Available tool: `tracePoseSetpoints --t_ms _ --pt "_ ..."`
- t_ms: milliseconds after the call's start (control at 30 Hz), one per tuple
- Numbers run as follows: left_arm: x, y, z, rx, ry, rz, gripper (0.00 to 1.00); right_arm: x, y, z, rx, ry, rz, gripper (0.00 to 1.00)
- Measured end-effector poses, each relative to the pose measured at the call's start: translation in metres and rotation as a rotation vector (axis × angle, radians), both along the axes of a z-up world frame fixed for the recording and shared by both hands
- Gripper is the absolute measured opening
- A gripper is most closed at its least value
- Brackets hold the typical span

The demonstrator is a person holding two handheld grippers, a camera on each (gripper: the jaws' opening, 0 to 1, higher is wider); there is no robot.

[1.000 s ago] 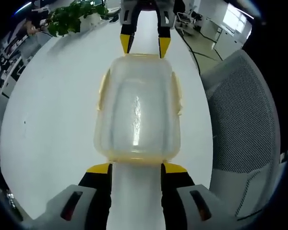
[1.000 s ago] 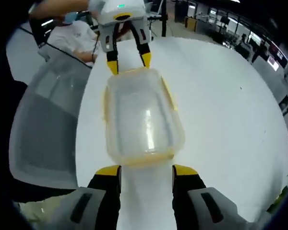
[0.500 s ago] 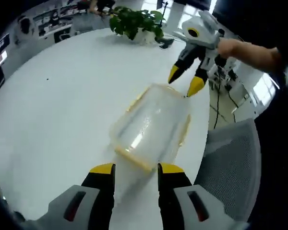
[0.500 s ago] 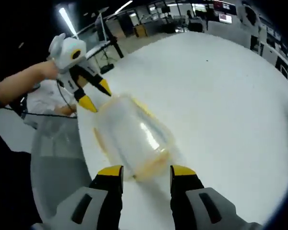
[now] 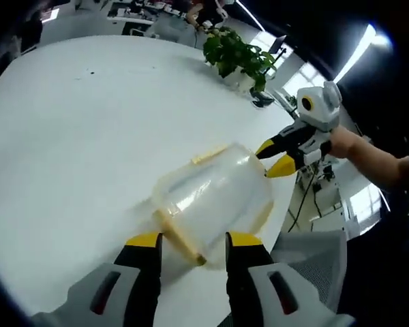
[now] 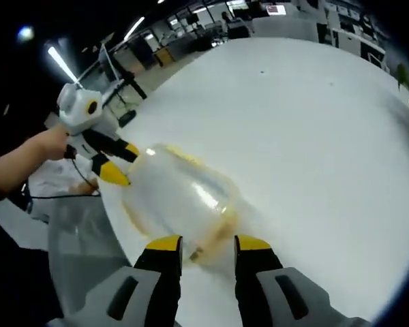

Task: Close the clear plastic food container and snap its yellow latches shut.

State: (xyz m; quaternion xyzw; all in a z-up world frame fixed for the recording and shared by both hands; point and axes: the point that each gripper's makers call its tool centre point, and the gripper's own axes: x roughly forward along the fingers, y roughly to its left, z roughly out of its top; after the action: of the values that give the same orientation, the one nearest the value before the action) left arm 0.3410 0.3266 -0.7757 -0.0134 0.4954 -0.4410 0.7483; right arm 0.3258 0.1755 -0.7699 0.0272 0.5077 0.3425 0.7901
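- Open office w/ ceiling strip lights in the bkgd; big white round desk [image 5: 75,136] carries the work, also seen in right gripper view [image 6: 307,122].
- Potted plant [image 5: 240,54] sits at the desk's far edge in left gripper view.
- Grey mesh chair [image 5: 307,253] just off the desk edge, beside the container; in right gripper view the chair [image 6: 75,238] is on the left below the desk rim.
- Clear plastic food container [image 5: 215,201] lies on the desk near that chair-side edge, lid on; same container [image 6: 177,197] in right gripper view.
- Yellow latches: one [image 5: 180,237] along the end nearest the left hand-held gripper, another [image 5: 208,154] on the far long side. Can't tell if they're snapped down.
- Left hand-held gripper [image 5: 189,242]: jaws apart, yellow tips either side of the container's near end, nothing clamped. In right gripper view it [image 6: 119,163] comes in from the left, held by a hand [image 6: 51,143], tips at the container's far end.
- Right hand-held gripper [image 6: 208,244]: jaws apart, straddling its near end of the container, no grip. In left gripper view it [image 5: 276,157] is at the container's far end, held by a hand [image 5: 344,142]; tips close to the rim, contact unclear.
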Motion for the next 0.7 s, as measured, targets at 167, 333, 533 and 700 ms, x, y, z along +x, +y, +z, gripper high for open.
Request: tracePoseSetpoints --t_ms 167,333,533,700 --pt "0.0001 -0.0030 -0.0026 -0.001 0.050 0.041 0.37 0.0012 0.0029 -0.0036 0.016 0.035 -0.041 0.30" --pt "-0.0008 -0.0035 -0.0042 -0.002 0.081 0.074 0.37 -0.0008 0.0024 -0.0072 0.052 0.095 -0.105 0.29" --pt "-0.0040 -0.0036 -0.0068 -0.033 0.132 0.119 0.34 -0.0015 0.0045 -0.0066 0.053 0.085 -0.104 0.26" --pt "-0.0061 -0.0034 -0.0081 -0.044 0.145 0.132 0.34 -0.0010 0.0056 -0.0089 0.054 0.097 -0.110 0.25"
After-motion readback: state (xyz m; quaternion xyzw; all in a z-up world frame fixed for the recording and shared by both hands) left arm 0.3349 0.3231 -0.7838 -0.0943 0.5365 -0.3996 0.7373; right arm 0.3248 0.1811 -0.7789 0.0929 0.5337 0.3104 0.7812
